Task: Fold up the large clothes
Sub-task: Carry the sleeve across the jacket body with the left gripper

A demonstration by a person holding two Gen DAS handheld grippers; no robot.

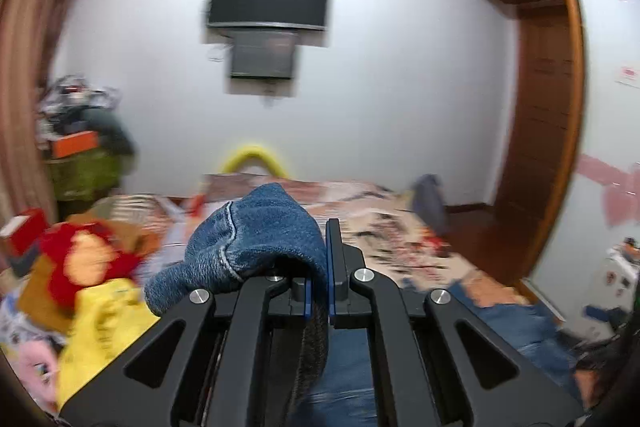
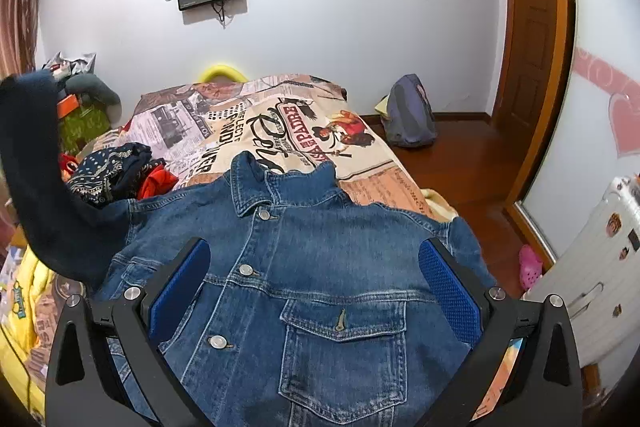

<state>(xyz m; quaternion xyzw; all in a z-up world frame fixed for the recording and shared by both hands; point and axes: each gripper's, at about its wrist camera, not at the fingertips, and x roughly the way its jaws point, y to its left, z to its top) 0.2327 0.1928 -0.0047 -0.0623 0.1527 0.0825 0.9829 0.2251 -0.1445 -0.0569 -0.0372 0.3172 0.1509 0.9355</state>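
A blue denim jacket (image 2: 320,235) lies front up on the bed, collar toward the far wall, buttons and chest pocket showing. My right gripper (image 2: 316,267) hovers over its chest, open, with both blue pads (image 2: 448,287) spread wide and nothing pinched. The jacket's sleeve (image 2: 36,167) rises at the left edge of the right wrist view. In the left wrist view my left gripper (image 1: 318,267) is shut on the sleeve's denim cuff (image 1: 248,239), which bunches over and hides the left finger. The held cuff is lifted well above the bed.
The bed's printed cover (image 2: 304,131) stretches to the far wall. A pile of navy and red clothes (image 2: 116,171) lies left of the jacket, with a yellow garment (image 1: 104,323) nearer. A backpack (image 2: 408,115) sits on the wooden floor, and a white suitcase (image 2: 592,267) stands at right.
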